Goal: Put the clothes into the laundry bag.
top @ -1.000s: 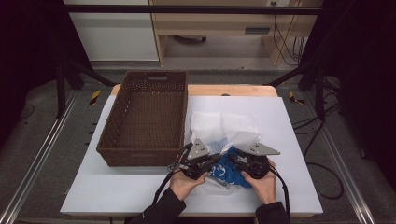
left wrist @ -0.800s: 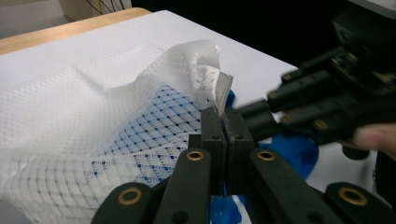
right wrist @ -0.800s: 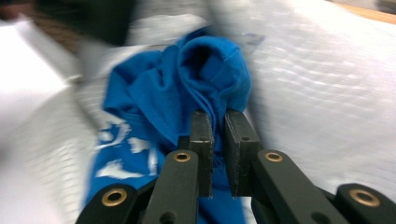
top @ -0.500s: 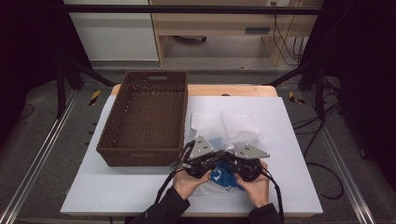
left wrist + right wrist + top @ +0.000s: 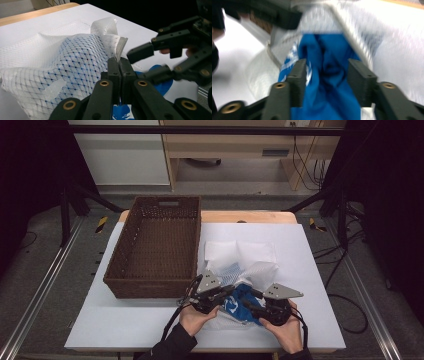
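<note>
Lower centre of the high view, on the desk: left gripper point(image 5: 119, 65) clamped on the mesh bag's point(image 5: 62, 65) hem. Right gripper point(image 5: 327, 72) jaws just opened, blue cloth point(image 5: 327, 82) loose between them. Cloth's soft, light; grab a bunched fold.

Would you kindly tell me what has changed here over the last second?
The right gripper has just opened its jaws around the blue cloth, letting go. The left gripper stays shut on the rim of the white mesh laundry bag. The brown wicker basket has not moved.
</note>
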The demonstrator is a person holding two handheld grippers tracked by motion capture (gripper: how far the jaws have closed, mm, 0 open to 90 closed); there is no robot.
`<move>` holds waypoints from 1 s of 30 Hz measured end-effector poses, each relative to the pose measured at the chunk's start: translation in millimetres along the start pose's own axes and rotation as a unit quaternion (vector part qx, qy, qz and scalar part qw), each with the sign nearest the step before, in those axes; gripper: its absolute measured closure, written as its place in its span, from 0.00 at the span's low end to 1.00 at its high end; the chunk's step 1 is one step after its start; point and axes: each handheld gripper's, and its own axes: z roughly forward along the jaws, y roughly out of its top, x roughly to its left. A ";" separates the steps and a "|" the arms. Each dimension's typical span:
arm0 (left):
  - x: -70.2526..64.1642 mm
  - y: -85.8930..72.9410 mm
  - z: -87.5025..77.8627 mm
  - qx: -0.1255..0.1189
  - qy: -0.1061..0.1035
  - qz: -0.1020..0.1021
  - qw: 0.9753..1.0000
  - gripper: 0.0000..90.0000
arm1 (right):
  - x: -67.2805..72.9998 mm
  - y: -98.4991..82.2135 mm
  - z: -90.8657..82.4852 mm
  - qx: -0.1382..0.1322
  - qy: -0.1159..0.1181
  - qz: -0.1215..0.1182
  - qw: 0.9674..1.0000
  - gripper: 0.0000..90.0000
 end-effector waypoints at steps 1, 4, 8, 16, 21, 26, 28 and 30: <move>0.0 0.0 0.0 0.000 0.000 0.000 1.000 0.99 | 0.0 0.0 0.0 0.000 0.000 0.000 1.000 0.49; -0.9 -0.2 1.0 -0.001 0.000 0.001 1.000 0.99 | -3.5 -15.0 11.1 0.038 -0.017 0.013 0.999 0.42; 0.7 -0.2 1.3 0.000 -0.001 -0.001 1.000 0.99 | -2.4 -26.9 27.4 0.077 -0.022 0.006 0.997 0.64; 0.6 0.5 -1.1 -0.004 -0.001 -0.002 1.000 0.99 | -3.2 -12.9 8.6 0.039 -0.007 0.015 0.999 0.95; -5.6 7.4 -4.2 -0.017 -0.010 -0.001 1.000 0.99 | 3.2 9.6 5.3 -0.030 0.013 0.011 0.999 0.96; -11.9 11.3 -11.0 -0.028 -0.014 0.006 1.000 0.99 | 2.6 17.4 28.1 -0.026 -0.028 0.012 0.999 0.95; -10.7 10.2 -12.2 -0.026 -0.015 0.004 1.000 0.99 | 0.2 14.8 42.9 0.001 -0.055 0.015 0.998 0.94; -7.8 7.1 -11.2 -0.022 -0.017 -0.001 1.000 0.99 | -0.3 10.0 54.6 0.034 -0.074 -0.004 0.997 0.93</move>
